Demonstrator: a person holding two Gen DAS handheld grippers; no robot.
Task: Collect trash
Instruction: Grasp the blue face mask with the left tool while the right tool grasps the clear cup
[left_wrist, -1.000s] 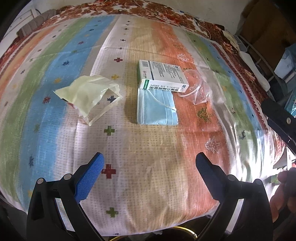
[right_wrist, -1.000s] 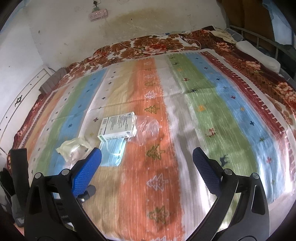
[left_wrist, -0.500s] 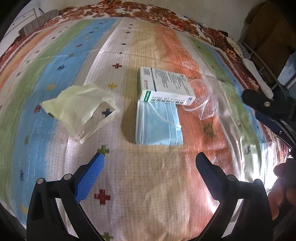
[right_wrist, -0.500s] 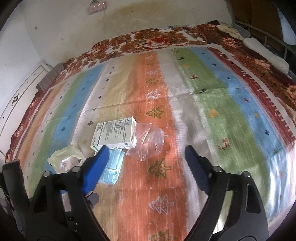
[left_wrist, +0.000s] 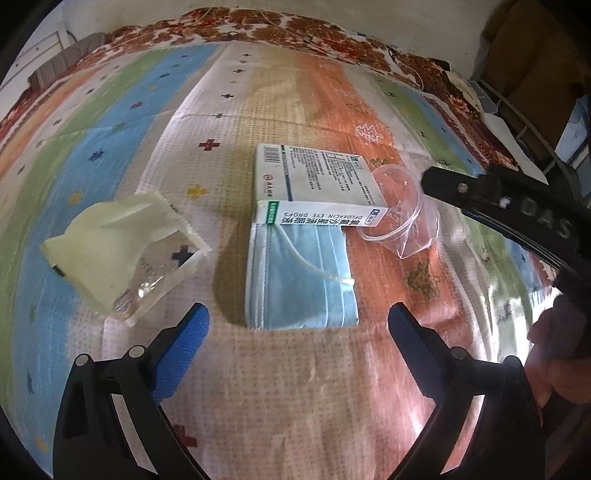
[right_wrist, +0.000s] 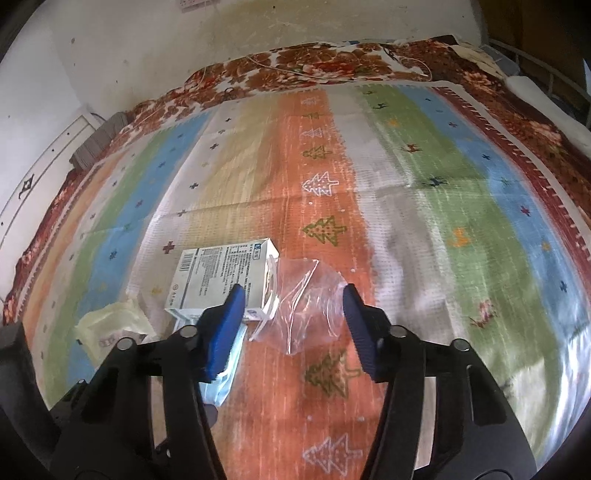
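The right gripper (right_wrist: 291, 325) tips steeply down over a striped bedspread (right_wrist: 424, 229), its blue-padded jaws about half parted and just now closing in, framing a crumpled clear plastic cup (right_wrist: 306, 306) without pressing on it. In the left wrist view its black frame reaches in from the right edge above the cup (left_wrist: 402, 218), with part of a hand (left_wrist: 557, 354) behind it. The left gripper (left_wrist: 295, 328) is also angled down, jaws spread wide and holding nothing, poised just short of a blue face mask (left_wrist: 299, 280). A white eye-drops box (left_wrist: 317, 184) lies across the mask's far end, and the cup touches the box's right corner. A pale yellow wrapper (left_wrist: 118, 247) with a clear window sits apart on the left. Open cloth stretches to the right of the cup; whether the cup is cracked or merely creased is hard to judge through the blur. A floral blanket (right_wrist: 332, 66) borders the far edge, against a stained wall (right_wrist: 221, 44).
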